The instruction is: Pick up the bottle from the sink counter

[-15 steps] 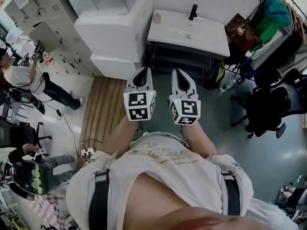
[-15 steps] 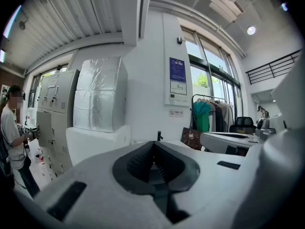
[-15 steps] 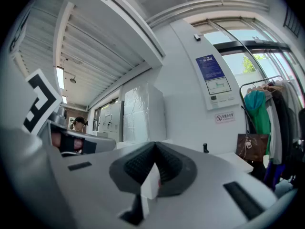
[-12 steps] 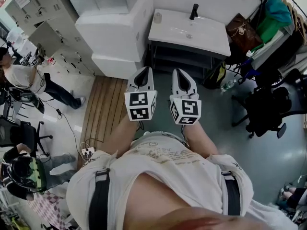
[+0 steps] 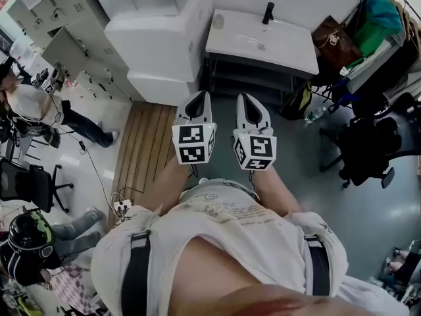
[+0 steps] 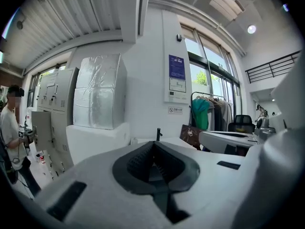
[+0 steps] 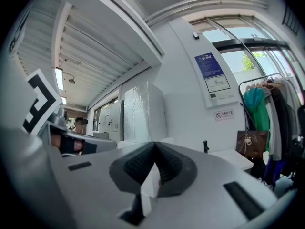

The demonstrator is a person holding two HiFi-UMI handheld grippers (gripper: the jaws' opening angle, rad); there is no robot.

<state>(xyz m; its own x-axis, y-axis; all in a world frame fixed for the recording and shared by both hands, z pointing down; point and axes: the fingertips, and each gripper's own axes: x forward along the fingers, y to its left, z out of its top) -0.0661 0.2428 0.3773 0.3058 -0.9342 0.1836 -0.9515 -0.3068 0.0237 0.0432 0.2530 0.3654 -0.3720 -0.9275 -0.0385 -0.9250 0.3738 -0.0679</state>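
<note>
I hold my left gripper (image 5: 197, 103) and my right gripper (image 5: 248, 104) side by side ahead of my chest, forearms (image 5: 164, 184) stretched forward. Both point roughly level toward the sink counter (image 5: 289, 52), well short of it. Each pair of jaws is closed, tip against tip.
</note>
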